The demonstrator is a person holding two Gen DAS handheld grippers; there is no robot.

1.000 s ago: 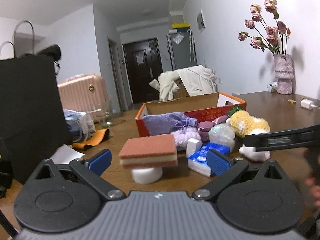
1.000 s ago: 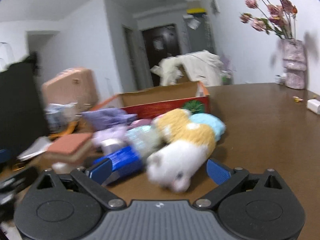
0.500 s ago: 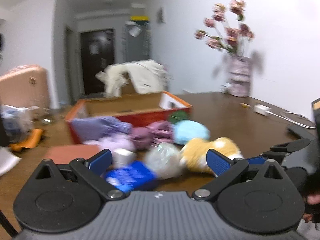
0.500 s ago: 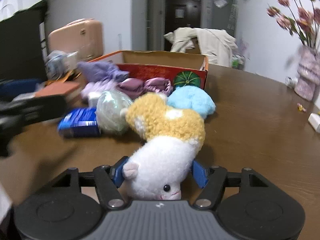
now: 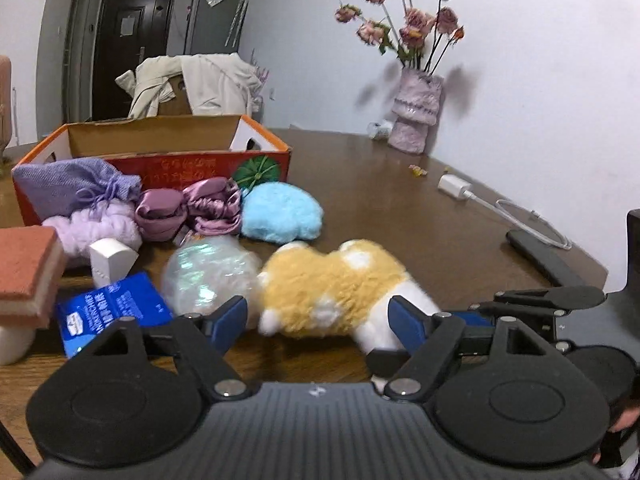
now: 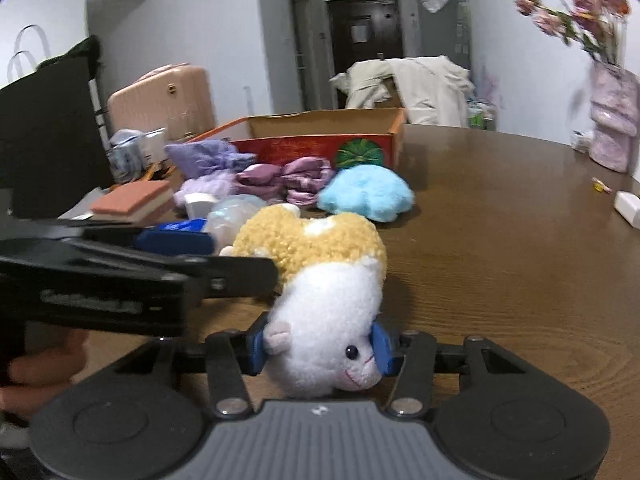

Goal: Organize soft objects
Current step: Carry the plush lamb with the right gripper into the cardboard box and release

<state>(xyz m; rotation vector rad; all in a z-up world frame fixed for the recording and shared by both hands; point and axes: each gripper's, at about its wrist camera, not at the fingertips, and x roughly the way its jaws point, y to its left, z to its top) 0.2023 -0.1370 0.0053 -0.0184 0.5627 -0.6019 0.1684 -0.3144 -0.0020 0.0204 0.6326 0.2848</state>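
A yellow and white plush hamster (image 5: 332,292) lies on the brown table (image 5: 400,208) in front of an orange cardboard box (image 5: 160,136). My right gripper (image 6: 320,346) is closing, and its blue pads press on both sides of the plush's white head (image 6: 320,320). My left gripper (image 5: 319,320) is also closing. The plush's yellow body lies between its pads, with a small gap at the left pad (image 5: 232,316). By the box lie a blue fluffy toy (image 5: 280,212), purple satin scrunchies (image 5: 212,204) and a lavender pouch (image 5: 68,184).
Nearer lie an iridescent wrapped ball (image 5: 208,276), a blue tissue packet (image 5: 112,308), a white block (image 5: 112,260) and a red sponge (image 5: 28,268). A vase of dried flowers (image 5: 416,116), a white charger with cable (image 5: 454,186) and a flat black object (image 5: 544,260) occupy the right side.
My left gripper swung right from the sponge to the plush and its jaws narrowed. My right gripper came up to the plush's head and closed on it.
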